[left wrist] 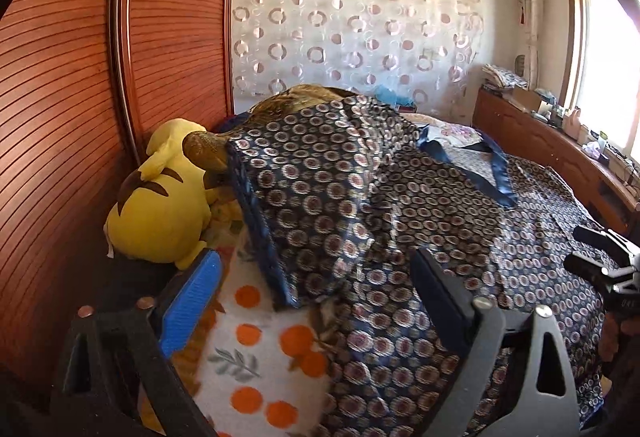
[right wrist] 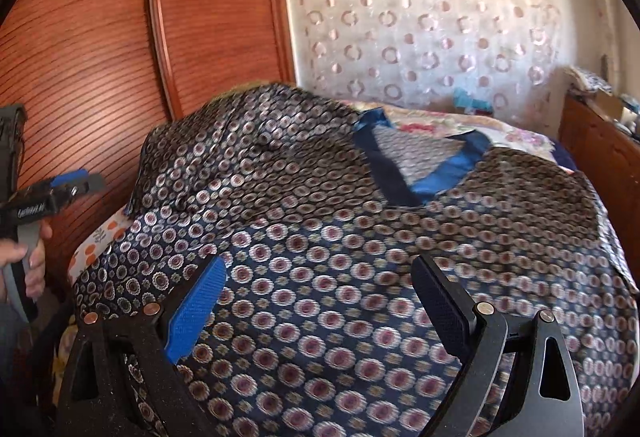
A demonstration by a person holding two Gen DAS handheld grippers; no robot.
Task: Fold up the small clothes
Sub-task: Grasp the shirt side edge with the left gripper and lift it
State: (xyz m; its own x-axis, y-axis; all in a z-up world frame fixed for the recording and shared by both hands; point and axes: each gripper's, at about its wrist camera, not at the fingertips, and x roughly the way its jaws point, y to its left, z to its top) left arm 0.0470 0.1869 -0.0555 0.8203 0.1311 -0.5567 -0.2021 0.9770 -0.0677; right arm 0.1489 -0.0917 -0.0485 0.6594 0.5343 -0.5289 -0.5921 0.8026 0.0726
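A dark navy top (left wrist: pixel 432 197) printed with small round flowers lies spread on the bed, its blue V-neck trim (left wrist: pixel 496 177) toward the far side. One sleeve (left wrist: pixel 304 205) drapes over a brown-gold mound, its cuff hanging down between the fingers of my left gripper (left wrist: pixel 316 289). That gripper is open and its pads are clear of the cloth. My right gripper (right wrist: pixel 320 301) is open too, hovering over the top's body (right wrist: pixel 360 237) below the V-neck trim (right wrist: pixel 424 173). Each gripper shows in the other view: right gripper (left wrist: pixel 600 261), left gripper (right wrist: pixel 60 189) held by a hand.
A yellow plush toy (left wrist: pixel 160 205) lies against the wooden wardrobe doors (left wrist: pixel 80 77) at the left. A white blanket with orange fruit print (left wrist: pixel 256 357) covers the near bed corner. A low wooden cabinet (left wrist: pixel 540 141) with clutter runs along the right, under a window.
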